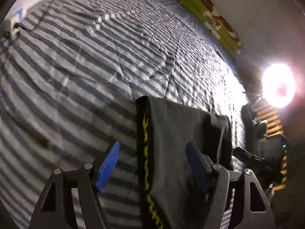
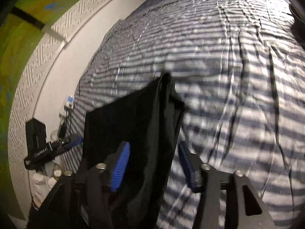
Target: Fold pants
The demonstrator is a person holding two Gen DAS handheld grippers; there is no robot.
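Observation:
Dark pants (image 1: 181,133) with a black side band and yellow zigzag stitching lie folded on the striped quilt (image 1: 85,57). My left gripper (image 1: 152,147) is open above their near end. The banded edge runs between its blue pads, which do not press on it. In the right wrist view the same pants (image 2: 133,118) look black, with one corner bunched up at the far end. My right gripper (image 2: 154,145) is open over them; its left pad overlaps the cloth and its right pad hangs just past the cloth's edge. Each gripper shows in the other's view, left gripper (image 2: 53,148) and right gripper (image 1: 247,155).
The grey-and-white striped quilt (image 2: 228,76) covers the whole bed, creased in places. A green flowered cushion (image 1: 211,13) lies along the far wall. A very bright lamp (image 1: 278,85) glares at the right. A white plug block (image 2: 69,103) with a cable sits at the bed's edge.

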